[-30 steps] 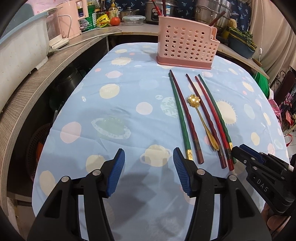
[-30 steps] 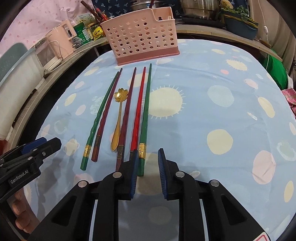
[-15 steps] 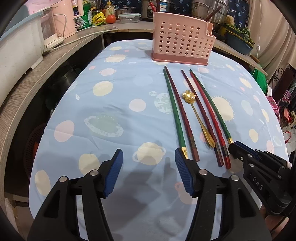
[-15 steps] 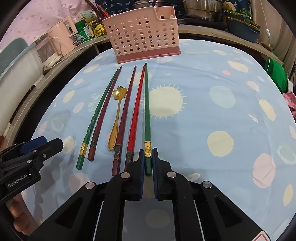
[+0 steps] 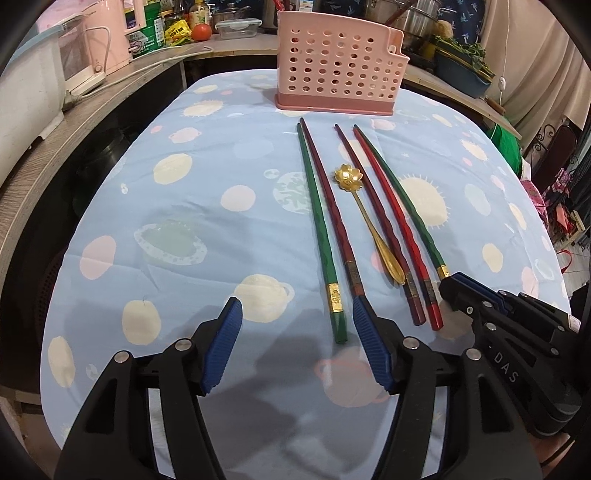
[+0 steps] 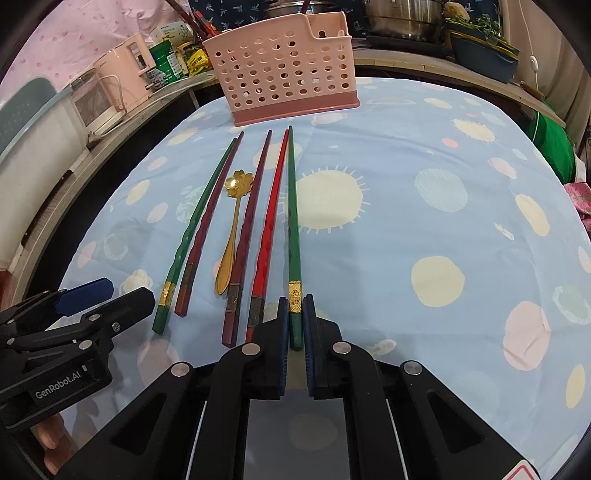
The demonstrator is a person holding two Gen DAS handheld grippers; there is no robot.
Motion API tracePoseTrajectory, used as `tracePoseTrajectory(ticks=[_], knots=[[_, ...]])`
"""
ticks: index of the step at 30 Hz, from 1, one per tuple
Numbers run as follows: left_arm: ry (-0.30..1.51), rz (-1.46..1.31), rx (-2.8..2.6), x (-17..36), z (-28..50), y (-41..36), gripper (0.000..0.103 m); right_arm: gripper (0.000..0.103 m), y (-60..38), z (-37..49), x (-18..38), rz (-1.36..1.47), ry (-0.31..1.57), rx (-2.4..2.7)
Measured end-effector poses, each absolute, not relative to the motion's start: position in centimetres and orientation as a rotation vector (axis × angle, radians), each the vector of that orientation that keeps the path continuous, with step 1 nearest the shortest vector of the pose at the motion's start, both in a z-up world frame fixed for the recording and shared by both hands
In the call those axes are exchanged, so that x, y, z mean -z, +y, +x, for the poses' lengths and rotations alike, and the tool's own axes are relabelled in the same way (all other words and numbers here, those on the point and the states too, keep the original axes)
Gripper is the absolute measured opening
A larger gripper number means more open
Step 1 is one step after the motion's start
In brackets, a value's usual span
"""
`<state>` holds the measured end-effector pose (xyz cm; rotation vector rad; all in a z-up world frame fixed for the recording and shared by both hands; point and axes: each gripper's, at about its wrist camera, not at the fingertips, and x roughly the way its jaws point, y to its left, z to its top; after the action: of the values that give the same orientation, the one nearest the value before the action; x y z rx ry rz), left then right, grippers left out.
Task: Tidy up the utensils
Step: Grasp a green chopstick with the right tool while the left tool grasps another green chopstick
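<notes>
Several chopsticks and a gold flower spoon (image 6: 232, 229) lie side by side on the blue tablecloth, pointing at a pink perforated utensil basket (image 6: 284, 70) at the far edge. My right gripper (image 6: 295, 306) is shut on the thick end of the rightmost green chopstick (image 6: 293, 221), which still lies on the cloth. My left gripper (image 5: 295, 317) is open, its right finger beside the thick ends of the left green chopstick (image 5: 319, 236) and the dark red chopstick (image 5: 332, 206). The basket (image 5: 338, 66) and the spoon (image 5: 365, 214) also show in the left wrist view.
The table (image 5: 184, 206) has a blue cloth with planets and suns. A wooden counter (image 5: 44, 147) curves along the left with a pink kettle (image 5: 114, 33), jars and pots. A green bundle (image 6: 550, 140) sits past the right edge.
My right gripper has closed from part open onto the thick end of the rightmost green chopstick. My left gripper stays open and has moved a little toward the left chopsticks.
</notes>
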<state>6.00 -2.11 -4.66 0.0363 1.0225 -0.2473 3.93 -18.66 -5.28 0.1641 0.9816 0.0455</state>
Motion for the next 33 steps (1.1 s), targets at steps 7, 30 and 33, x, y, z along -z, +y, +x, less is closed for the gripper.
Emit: tracePoseTrajectory(ticks=[7, 30, 33], knots=[[1.041, 0.045, 0.243, 5.5, 6.3, -2.4, 0.059, 0.007, -18.7, 3.9, 5.3, 0.165, 0.981, -0.045], [1.042, 0.064, 0.252, 5.9, 6.6, -2.4, 0.007, 0.007, -18.6, 3.8, 5.3, 0.167, 0.980, -0.045], [1.046, 0.053, 0.259, 5.9, 6.6, -2.3, 0.007, 0.007, -18.7, 3.6, 5.3, 0.171, 0.981, -0.046]])
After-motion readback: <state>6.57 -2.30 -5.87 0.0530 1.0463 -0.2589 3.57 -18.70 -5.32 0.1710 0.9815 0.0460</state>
